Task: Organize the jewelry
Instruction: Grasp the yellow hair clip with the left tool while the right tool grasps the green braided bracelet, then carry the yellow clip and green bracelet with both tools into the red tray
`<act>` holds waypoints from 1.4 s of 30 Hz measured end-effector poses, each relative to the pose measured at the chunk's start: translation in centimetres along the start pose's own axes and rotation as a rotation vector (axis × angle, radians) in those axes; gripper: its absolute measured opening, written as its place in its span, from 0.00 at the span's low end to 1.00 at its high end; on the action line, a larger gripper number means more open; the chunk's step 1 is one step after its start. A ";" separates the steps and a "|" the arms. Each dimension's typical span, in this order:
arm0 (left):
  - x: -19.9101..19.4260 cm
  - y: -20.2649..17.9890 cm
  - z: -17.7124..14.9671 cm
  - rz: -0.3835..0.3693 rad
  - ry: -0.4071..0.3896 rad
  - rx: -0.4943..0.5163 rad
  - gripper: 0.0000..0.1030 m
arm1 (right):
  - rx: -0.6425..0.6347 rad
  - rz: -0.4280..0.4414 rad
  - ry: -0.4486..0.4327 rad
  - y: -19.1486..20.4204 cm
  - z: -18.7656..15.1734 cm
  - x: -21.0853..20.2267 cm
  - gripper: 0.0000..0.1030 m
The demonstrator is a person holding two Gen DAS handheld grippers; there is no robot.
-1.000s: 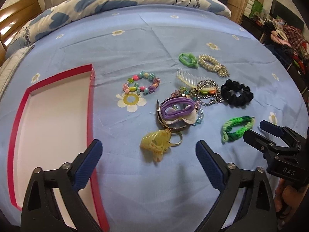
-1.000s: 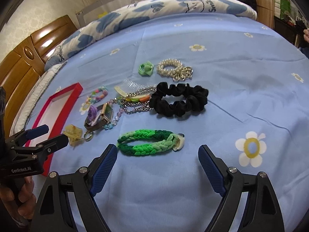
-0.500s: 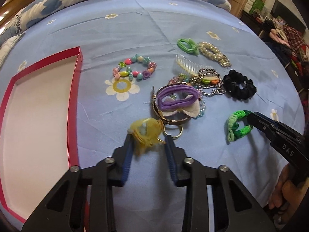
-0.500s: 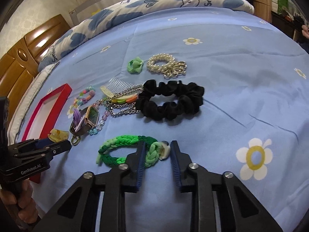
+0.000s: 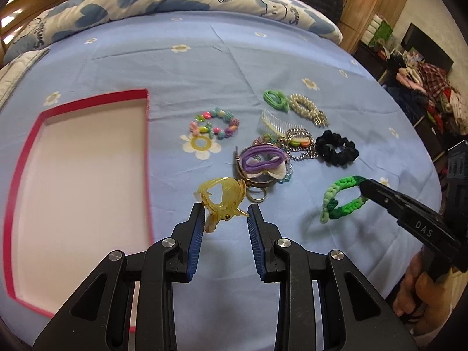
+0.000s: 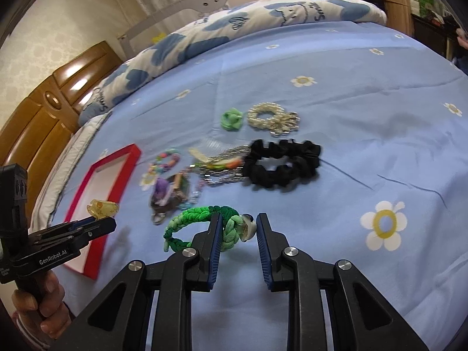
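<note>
l tool (image 5: 225,215) grips yellow clip (image 5: 220,196) | r tool (image 6: 238,228) grips green braid (image 6: 201,222) | blue floral bedsheet (image 5: 204,58)

"DAS" is printed in white on the right gripper (image 5: 365,190). "GenRobot.AI" is printed on the left gripper (image 6: 96,222). "Smile" is partly read on the quilt (image 6: 292,14) at the bed's far edge.

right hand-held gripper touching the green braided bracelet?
Touching. In the right wrist view the right hand-held gripper has its pads closed on the green braided bracelet, which hangs lifted off the blue sheet.
</note>
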State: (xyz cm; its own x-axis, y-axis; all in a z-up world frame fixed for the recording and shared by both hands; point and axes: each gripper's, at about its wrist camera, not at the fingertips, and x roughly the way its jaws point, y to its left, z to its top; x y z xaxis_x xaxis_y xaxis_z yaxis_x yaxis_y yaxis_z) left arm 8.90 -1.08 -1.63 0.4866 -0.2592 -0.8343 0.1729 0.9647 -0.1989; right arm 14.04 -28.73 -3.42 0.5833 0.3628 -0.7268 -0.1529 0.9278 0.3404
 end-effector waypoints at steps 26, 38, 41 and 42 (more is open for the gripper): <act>-5.0 14.3 -4.3 0.194 -0.020 -0.226 0.27 | -0.298 0.232 0.138 18.5 -0.5 6.1 0.23; -3.6 17.4 -5.2 0.204 0.034 -0.274 0.27 | -0.407 0.258 0.265 23.0 -2.4 10.5 0.23; -3.0 17.6 -5.5 0.207 0.050 -0.281 0.27 | -0.425 0.255 0.296 23.5 -2.8 11.3 0.23; -2.9 17.7 -5.6 0.208 0.054 -0.280 0.27 | -0.432 0.251 0.300 23.7 -3.0 11.4 0.23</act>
State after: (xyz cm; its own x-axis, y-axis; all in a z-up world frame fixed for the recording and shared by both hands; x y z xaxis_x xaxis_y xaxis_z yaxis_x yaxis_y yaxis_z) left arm 5.80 16.99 -5.60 0.4393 -0.0604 -0.8963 -0.1706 0.9740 -0.1492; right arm 14.74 -2.36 -5.43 0.2449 0.5268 -0.8139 -0.6055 0.7388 0.2960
